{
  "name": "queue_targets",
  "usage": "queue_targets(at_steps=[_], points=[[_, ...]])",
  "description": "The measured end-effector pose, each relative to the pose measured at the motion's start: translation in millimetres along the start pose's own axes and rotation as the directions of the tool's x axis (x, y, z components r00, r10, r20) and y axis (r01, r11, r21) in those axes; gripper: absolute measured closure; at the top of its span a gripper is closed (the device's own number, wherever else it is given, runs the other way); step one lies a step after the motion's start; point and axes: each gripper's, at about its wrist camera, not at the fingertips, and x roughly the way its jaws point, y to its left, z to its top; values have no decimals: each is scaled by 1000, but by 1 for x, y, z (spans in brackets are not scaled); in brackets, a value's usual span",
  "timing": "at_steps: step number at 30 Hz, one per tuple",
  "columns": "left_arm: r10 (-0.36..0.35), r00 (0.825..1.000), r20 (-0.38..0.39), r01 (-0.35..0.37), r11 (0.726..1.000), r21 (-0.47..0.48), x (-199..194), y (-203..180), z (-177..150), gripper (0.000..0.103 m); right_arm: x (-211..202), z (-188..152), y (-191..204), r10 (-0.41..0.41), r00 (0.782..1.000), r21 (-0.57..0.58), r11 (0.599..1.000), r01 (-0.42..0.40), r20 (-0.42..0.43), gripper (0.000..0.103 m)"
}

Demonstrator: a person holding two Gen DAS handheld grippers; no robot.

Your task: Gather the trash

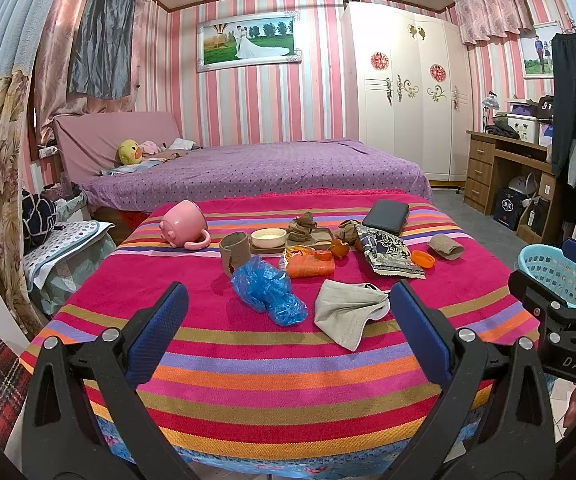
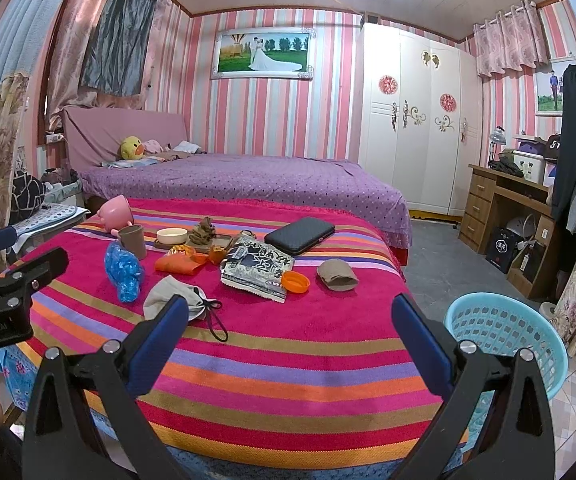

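Note:
Trash lies on a striped cloth-covered table (image 1: 248, 360): a blue plastic bag (image 1: 268, 290), a grey face mask (image 1: 347, 310), an orange wrapper (image 1: 309, 266), a printed snack bag (image 1: 387, 252), an orange lid (image 1: 423, 259) and a fallen brown paper cup (image 1: 445, 247). My left gripper (image 1: 288, 332) is open and empty above the near table edge. My right gripper (image 2: 289, 340) is open and empty, with the mask (image 2: 176, 298) by its left finger. A light blue basket (image 2: 507, 344) stands off the table's right side.
A pink mug (image 1: 184, 224) lies tipped at the back left. A tray with a white bowl (image 1: 268, 237), a brown cup (image 1: 235, 250) and a black case (image 1: 387, 216) sit further back. A purple bed (image 1: 268, 168), wardrobe and desk (image 1: 507, 168) stand behind.

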Motion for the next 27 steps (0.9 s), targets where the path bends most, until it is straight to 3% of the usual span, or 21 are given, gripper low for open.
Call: queue_targets(at_steps=[27], points=[[3, 1000, -8, -3, 1000, 3, 4, 1, -3, 5, 3, -1, -4, 10, 1000, 26, 1000, -10, -10, 4]])
